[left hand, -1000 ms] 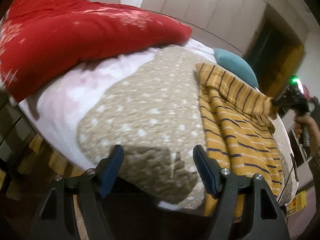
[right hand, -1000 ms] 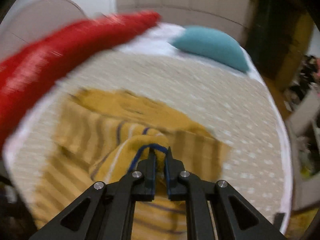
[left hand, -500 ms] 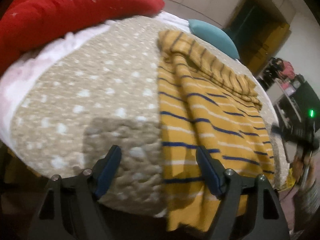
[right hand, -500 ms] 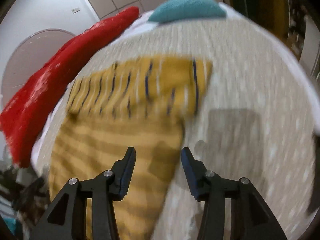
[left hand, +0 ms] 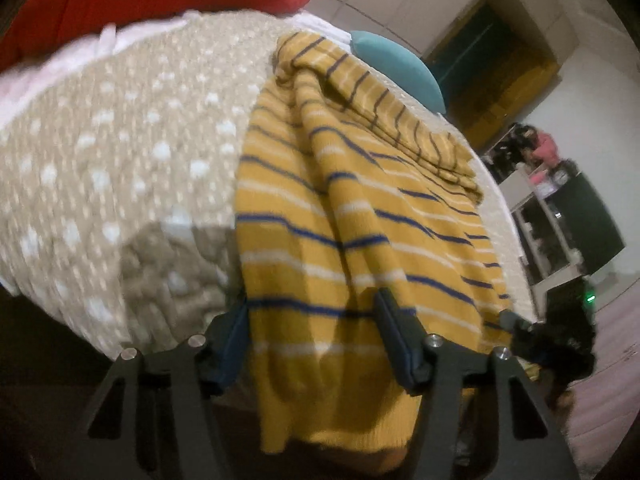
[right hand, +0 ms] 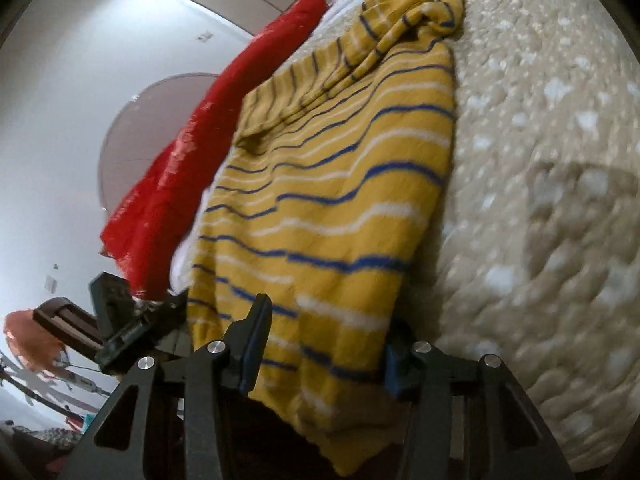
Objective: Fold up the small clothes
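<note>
1. One mustard-yellow knit sweater (left hand: 360,216) with thin blue and white stripes is lying across the bed's beige dotted blanket (left hand: 120,152), its hem drooping over the bed's near edge. Its upper part is sitting bunched and folded over at the far end, toward 12 o'clock in the left wrist view; there the stripes are running crosswise to those on the body.

2. The left gripper (left hand: 316,332) is hovering at the hem with jaws released and spread wide. The sweater's left edge is running just beside the finger at 7 o'clock, and the other finger is showing in front of the striped cloth at 5 o'clock. I cannot tell whether either finger is touching the fabric.

3. The right gripper (right hand: 324,344) is also gaping, unclenched, nothing pinched. The sweater (right hand: 332,184) is hanging down between its two fingers, the hem draping over the finger at 5 o'clock and partly hiding it.

4. Counting up: one sweater, two grippers, one red cushion (left hand: 140,0) at the far side toward 11 o'clock, one teal pillow (left hand: 396,68) peeking out past the bunched top toward 1 o'clock.

5. In the left wrist view, the right gripper (left hand: 548,344) is showing dark and blurred at 4 o'clock, beside the sweater's right edge.
</note>
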